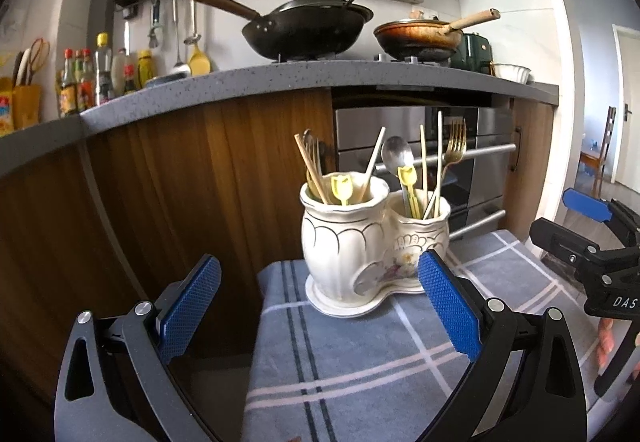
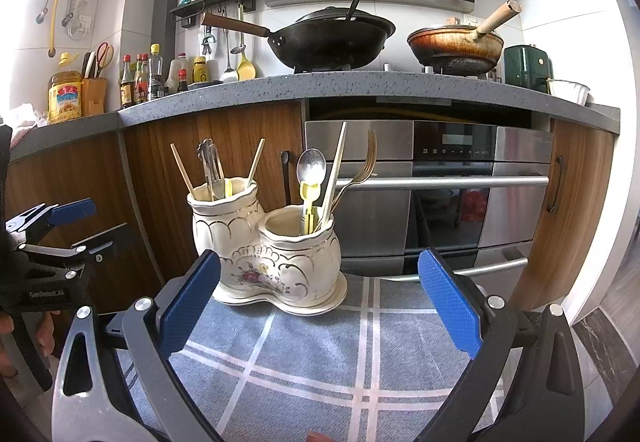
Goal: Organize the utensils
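Holder: a cream double-pot holder [image 2: 266, 254] stands upright on its own saucer-like base, on a blue checked cloth [image 2: 360, 358] covering a low worktop in front of the kitchen cabinets; it sits toward the far end, probably so the near cloth stays free for handling.
Left pot: wooden chopsticks [image 2: 182, 171], some metal pieces and a small yellow pick stand handle-down, leaning on the rim [image 2: 224, 197] that keeps them up.
Right pot: a steel spoon [image 2: 311, 163], a gold fork [image 2: 366, 165], pale chopsticks and yellow picks [image 2: 310, 207], likewise propped by the rim.
Sorting: both pots hold mixed kinds, so the grouping looks unfinished; that is a judgement.
Left hand-held gripper [image 1: 318, 306]: fingers spread wide, holding nothing, facing the holder from the near left corner of the cloth.
Right hand-held gripper [image 2: 320, 306]: fingers spread wide, nothing between them, aimed at the right pot, short of it.
Next: a top-down pinch on one tall handle seems easiest, since the stems crowd together.
Risk: tugging sideways could tip the holder.
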`<action>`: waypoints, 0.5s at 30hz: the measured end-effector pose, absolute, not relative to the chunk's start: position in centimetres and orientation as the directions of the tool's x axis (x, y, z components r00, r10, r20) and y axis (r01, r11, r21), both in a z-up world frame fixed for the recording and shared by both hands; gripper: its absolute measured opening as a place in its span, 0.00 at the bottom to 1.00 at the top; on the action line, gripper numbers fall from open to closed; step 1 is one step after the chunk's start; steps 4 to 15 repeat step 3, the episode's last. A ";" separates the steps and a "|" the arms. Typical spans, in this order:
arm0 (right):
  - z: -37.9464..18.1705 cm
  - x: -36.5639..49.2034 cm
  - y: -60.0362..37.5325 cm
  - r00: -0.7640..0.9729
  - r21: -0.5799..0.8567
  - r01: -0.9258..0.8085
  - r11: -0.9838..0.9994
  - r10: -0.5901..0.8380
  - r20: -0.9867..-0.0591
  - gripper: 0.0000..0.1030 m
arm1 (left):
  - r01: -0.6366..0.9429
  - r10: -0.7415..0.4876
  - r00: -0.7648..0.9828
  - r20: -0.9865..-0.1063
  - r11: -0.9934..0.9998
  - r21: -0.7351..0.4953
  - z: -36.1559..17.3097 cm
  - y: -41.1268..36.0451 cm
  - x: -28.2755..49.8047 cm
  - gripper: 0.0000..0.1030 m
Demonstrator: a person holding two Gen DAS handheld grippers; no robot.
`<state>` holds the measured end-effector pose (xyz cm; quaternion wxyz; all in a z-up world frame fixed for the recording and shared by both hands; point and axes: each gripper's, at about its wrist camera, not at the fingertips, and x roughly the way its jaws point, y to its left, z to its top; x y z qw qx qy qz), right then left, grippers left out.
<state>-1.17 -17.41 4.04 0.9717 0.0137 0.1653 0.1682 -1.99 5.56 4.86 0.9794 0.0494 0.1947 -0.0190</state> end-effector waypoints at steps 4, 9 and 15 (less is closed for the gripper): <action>4.0 -1.2 -17.4 0.889 0.082 -0.322 0.943 0.331 -0.317 0.95 | 0.051 -0.010 0.922 -0.386 0.994 0.096 4.8 5.6 -1.9 0.95; 4.0 -1.2 -17.4 0.889 0.082 -0.322 0.943 0.331 -0.317 0.95 | 0.051 -0.010 0.922 -0.386 0.994 0.096 4.8 5.6 -1.9 0.95; 4.0 -1.2 -17.4 0.889 0.082 -0.322 0.943 0.331 -0.317 0.95 | 0.051 -0.010 0.922 -0.386 0.994 0.096 4.8 5.6 -1.9 0.95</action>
